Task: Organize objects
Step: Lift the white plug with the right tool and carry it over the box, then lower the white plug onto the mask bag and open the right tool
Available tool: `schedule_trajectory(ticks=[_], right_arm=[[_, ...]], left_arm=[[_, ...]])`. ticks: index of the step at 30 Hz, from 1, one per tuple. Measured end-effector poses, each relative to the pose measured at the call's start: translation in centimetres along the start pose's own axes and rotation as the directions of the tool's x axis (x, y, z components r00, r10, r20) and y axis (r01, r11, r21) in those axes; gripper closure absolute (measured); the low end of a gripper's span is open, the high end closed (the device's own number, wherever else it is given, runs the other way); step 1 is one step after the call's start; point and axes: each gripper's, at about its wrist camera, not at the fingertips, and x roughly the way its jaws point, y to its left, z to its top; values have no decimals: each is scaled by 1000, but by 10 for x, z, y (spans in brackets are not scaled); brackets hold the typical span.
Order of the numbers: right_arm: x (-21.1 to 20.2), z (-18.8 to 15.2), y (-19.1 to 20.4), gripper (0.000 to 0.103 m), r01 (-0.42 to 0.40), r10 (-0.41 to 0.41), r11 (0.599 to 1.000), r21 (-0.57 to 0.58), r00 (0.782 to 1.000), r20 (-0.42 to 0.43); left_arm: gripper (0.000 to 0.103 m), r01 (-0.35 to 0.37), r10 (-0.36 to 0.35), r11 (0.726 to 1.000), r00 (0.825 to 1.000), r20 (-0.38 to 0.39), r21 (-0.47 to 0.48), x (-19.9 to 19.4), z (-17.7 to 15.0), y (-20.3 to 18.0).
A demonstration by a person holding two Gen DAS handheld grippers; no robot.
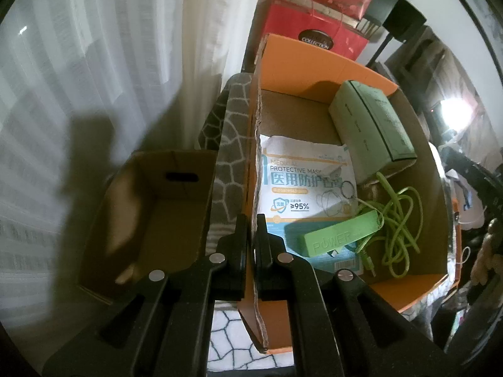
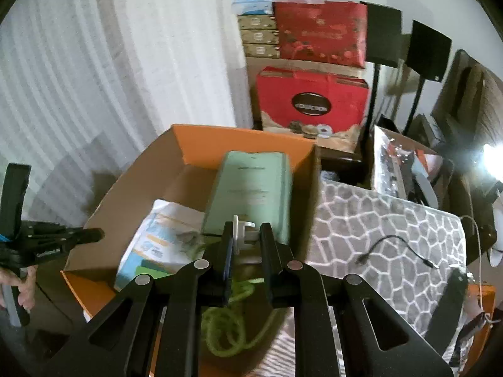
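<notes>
1. My left tool (image 1: 251, 235) is closed on the near side wall of the orange cardboard box (image 1: 327, 59), one finger outside the wall and one inside.
2. My right tool (image 2: 246, 245) grips a small white plastic piece (image 2: 240, 231) between its fingers, above the same box; I think it is a hook or clip, but the blur keeps me from being sure.
3. Just inside the box from the left tool lies a green power bank (image 1: 338, 235), on top of a flat mask packet (image 1: 298, 185) that covers the box floor.
4. A tangled green cable (image 1: 399, 220) sits beside the power bank, towards the box's right wall.
5. A pale green carton (image 1: 371, 128) rests tilted in the far corner, its lower end touching the packet.
6. Left of the orange box, a plain brown box (image 1: 151, 207) stands open, apart from it across a strip of grey patterned cloth (image 1: 229, 163).
7. From the right wrist, a black cable (image 2: 396, 248) lies on that cloth, well to the right of the orange box.
8. Red gift bags (image 2: 314, 100) stand beyond the box by the curtain (image 2: 110, 62).
</notes>
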Motion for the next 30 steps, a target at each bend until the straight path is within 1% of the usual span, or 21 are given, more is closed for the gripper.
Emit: schedule_trajectory(ticks=[5, 18, 24, 30], right_arm=[[9, 1, 18, 88, -34, 34, 999, -8, 999, -19], [42, 2, 66, 88, -55, 52, 996, -68, 997, -51], [59, 1, 84, 88, -71, 64, 994, -82, 995, -76], [76, 0, 99, 87, -110, 99, 989, -94, 988, -118]], left_arm=[[99, 2, -2, 1000, 1000, 5, -2, 0, -1, 0], [99, 19, -19, 1000, 1000, 9, -10, 0, -4, 1], [99, 22, -22, 1000, 1000, 9, -12, 1, -3, 1], [99, 22, -22, 1000, 1000, 9, -12, 1, -3, 1]])
